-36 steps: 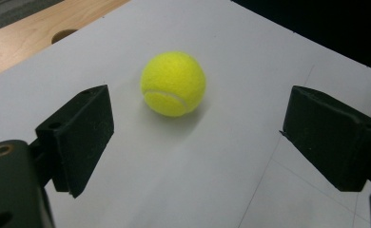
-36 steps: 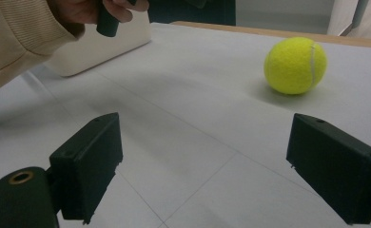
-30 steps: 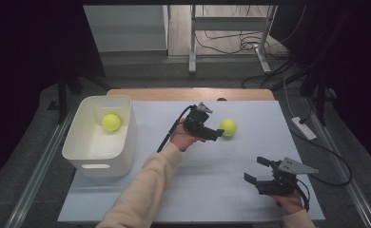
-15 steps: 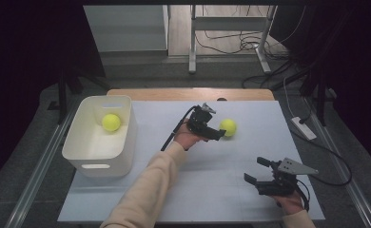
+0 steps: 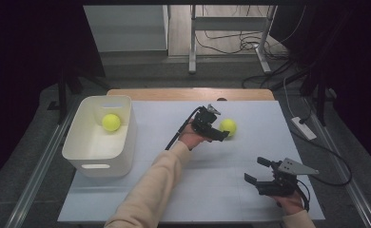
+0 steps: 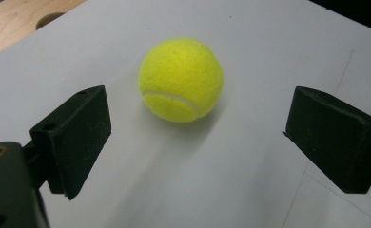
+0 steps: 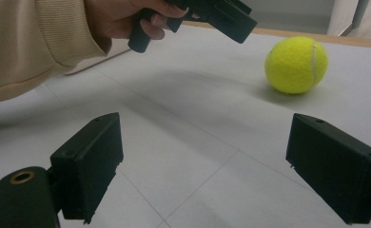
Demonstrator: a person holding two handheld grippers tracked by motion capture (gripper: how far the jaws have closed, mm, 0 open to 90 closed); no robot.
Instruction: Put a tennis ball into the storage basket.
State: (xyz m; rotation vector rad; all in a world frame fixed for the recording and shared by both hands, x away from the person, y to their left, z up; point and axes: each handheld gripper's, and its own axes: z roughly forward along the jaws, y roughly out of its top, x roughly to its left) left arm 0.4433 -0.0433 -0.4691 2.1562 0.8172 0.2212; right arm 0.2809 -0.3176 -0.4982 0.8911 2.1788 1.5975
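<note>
On the white worktop point(image 5: 174, 190) the left gripper point(image 5: 220, 134) has just been spreading its fingers point(image 6: 74, 137) wide to straddle the ball point(image 5: 228, 126), nothing gripped, while the right gripper point(image 5: 258, 171) waits open and empty.

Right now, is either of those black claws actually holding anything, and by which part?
Nothing is held. The left gripper has just been opening, jaws wide, short of the tennis ball on the table. The right gripper is open, nothing between its jaws.

Between the right gripper's point(image 7: 202, 171) wide-apart fingers, the ball point(image 7: 296, 65) sits at one o'clock on the surface point(image 7: 183, 123).
</note>
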